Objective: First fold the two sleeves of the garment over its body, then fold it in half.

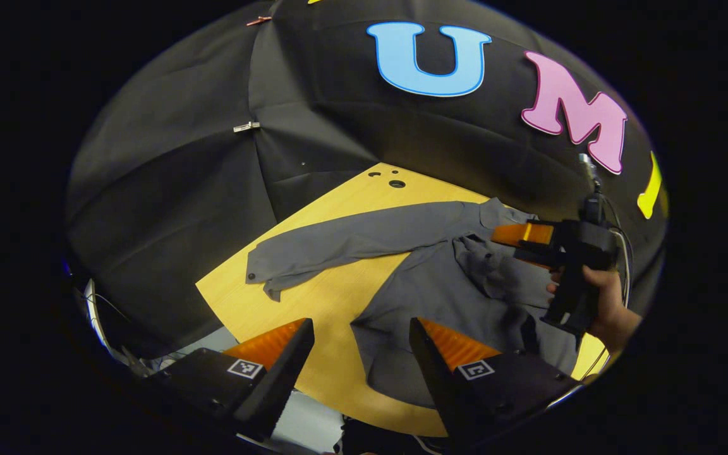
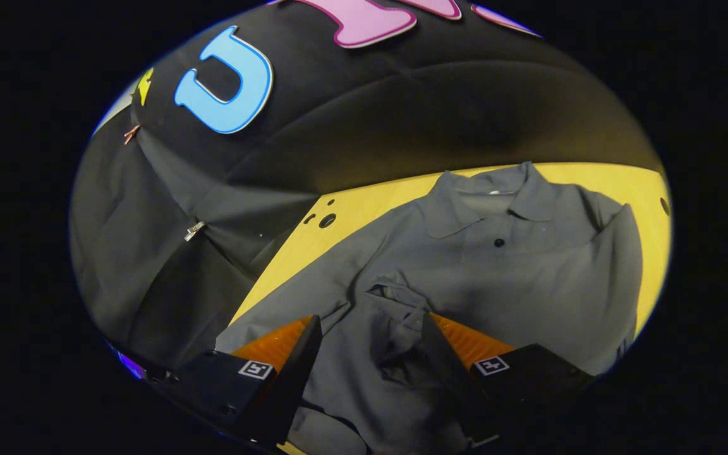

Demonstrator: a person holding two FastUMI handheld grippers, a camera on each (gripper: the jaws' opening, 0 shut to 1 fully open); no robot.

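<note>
A grey collared shirt [image 1: 440, 297] lies flat on the yellow table [image 1: 320, 309]. In the left gripper view one sleeve [image 1: 339, 243] stretches out to the left across the wood. The other sleeve [image 2: 610, 265] is folded over the body, and its crumpled cuff [image 2: 395, 300] lies on the chest below the collar [image 2: 490, 193]. My right gripper [image 2: 370, 354] is open just above that cuff, fingers apart on either side of the bunched cloth. It also shows, held by a hand [image 1: 607, 303], as the right gripper [image 1: 509, 243] over the shirt. My left gripper [image 1: 361, 354] hovers open above the table's near edge, beside the hem.
Black cloth walls close in behind and to the left of the table. Small round holes [image 1: 395, 183] mark the table's far corner. Bare wood lies between the outstretched sleeve and the shirt's body. Cables and a metal frame [image 1: 95, 316] sit below the table's left edge.
</note>
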